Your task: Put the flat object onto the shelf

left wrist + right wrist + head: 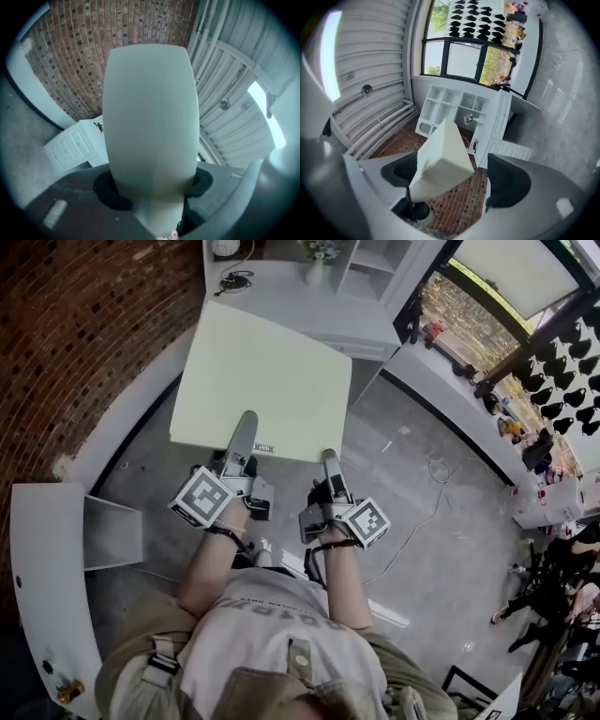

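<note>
Concrete floor and a brick wall frame the scene, with the white shelf ahead of both claws, beyond the far edge of the board. The board is a pale flat square, held off the floor and roughly level, its near edge at the claws. The left claw is clamped on that edge: its own view shows both pads pressed to the board with no gap. The right claw is at the near right corner with its jaws apart. The board lies against one pad, and the other pad is clear of it, with brick showing between. So the grip looks to rest on the left claw alone, the right only propping.

I judge this the carry step: the board is lifted but not yet at the shelf. The next move calls for closing the right claw on the corner, or using it as a support from below. Then the board goes forward, far edge first and level, to slide onto the shelf. Which compartment would take it I cannot tell; the openings look narrow beside the board
</note>
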A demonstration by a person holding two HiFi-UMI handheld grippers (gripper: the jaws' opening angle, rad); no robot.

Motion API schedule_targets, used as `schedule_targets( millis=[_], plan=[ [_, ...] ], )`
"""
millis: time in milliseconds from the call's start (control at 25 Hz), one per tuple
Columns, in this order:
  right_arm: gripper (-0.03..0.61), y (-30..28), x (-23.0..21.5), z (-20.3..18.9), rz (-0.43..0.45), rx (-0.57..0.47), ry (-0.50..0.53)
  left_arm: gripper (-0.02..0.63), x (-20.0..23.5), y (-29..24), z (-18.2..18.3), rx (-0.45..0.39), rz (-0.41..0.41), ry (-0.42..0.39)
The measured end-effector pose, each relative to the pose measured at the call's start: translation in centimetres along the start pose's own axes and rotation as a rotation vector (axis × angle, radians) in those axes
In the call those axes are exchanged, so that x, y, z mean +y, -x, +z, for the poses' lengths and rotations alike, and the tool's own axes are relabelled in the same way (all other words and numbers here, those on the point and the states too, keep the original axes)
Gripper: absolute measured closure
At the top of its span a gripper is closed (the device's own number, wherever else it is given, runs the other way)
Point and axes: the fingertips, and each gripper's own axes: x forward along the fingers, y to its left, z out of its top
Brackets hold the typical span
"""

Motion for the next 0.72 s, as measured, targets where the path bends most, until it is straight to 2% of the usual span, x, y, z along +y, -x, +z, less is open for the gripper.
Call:
schedule_targets(
  millis=[280, 440, 520, 720],
  plan=[
    [0.098, -1.6, 0.5, -0.4, 0.107, 0.016, -0.183, 0.35, 0.1, -0.4, -3.2, 0.035, -0.003, 0.116],
    [0.107, -2.5, 1.7, -0.5, 0.171, 0.007, -0.212, 0.347, 0.7, -0.4, -4.4, 0.059, -0.005, 0.177],
    [0.181, -2.9, 2.0, -0.4, 0.189, -0.008, -0.208, 0.345, 1.2, -0.7, -4.7, 0.073, -0.006, 0.193],
    [0.246, -4.2, 2.0, 0.3, 0.231, -0.048, -0.209, 0.325, 2.4, -2.2, -4.6, 0.097, -0.041, 0.21]
  ],
)
